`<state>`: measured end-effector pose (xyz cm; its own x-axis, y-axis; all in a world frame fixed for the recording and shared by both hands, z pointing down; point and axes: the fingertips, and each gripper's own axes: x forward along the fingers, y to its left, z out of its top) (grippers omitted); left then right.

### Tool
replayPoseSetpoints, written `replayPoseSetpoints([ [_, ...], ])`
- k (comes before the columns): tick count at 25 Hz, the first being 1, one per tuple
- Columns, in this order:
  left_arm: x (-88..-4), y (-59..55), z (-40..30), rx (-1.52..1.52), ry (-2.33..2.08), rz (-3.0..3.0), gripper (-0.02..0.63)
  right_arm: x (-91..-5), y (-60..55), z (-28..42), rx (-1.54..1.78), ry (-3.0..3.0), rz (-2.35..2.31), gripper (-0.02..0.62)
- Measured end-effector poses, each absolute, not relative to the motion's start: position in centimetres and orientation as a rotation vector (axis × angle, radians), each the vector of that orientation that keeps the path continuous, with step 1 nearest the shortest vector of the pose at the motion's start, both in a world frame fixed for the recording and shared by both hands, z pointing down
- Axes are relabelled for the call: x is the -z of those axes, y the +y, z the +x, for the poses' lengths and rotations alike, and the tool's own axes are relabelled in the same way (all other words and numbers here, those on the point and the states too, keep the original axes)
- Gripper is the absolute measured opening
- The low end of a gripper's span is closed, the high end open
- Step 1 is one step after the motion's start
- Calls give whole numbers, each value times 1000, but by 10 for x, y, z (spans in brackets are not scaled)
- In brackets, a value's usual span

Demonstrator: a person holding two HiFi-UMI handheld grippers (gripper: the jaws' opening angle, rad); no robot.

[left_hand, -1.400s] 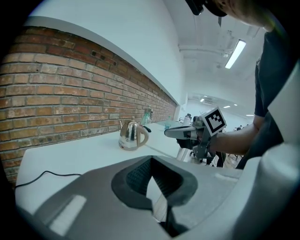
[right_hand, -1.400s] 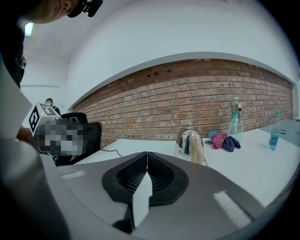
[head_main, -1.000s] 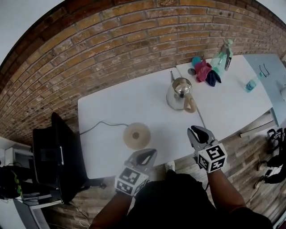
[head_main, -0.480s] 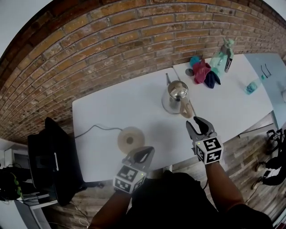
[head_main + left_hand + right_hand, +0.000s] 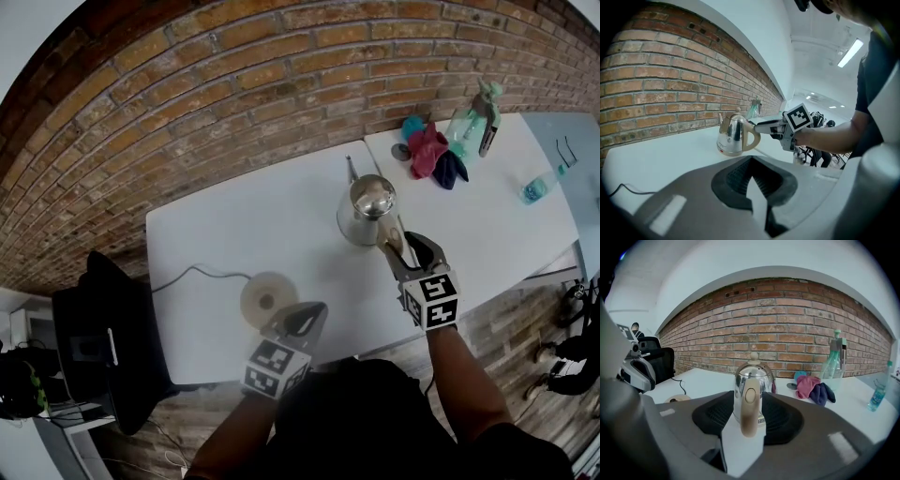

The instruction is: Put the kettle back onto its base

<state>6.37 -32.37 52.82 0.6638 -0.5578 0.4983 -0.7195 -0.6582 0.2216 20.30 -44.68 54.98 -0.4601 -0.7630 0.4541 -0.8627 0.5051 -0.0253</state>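
right tool (image 5: 405,246): jaws wide apart and just been opening; they press on nothing.
between my right jaws: the kettle's tan handle (image 5: 749,414), pads clear of it on both sides.
kettle (image 5: 367,214): straight ahead of my right tool, upright on the white surface (image 5: 225,234), spout on its far side.
left tool (image 5: 317,311): jaws together at the tips, nothing between them.
base (image 5: 267,298): round and bare, just ahead of my left tool, its cord (image 5: 192,274) running off to the left.
kettle to base: well apart; the kettle sits to the right of my left tool.
beyond my right tool: pink and dark cloths (image 5: 433,155) and a spray bottle (image 5: 473,117), far right past the kettle.
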Motion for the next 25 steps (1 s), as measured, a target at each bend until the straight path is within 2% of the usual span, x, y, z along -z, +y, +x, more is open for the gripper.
replayPoseSetpoints([
  [10,-537,-345,69,-554,-994,2447,1,-573,-470,191,-341,-2338,1285,213],
  [25,-541,-346,56,-560,-1038,2417,1,-593,-480,191,-365,-2315,1275,174],
])
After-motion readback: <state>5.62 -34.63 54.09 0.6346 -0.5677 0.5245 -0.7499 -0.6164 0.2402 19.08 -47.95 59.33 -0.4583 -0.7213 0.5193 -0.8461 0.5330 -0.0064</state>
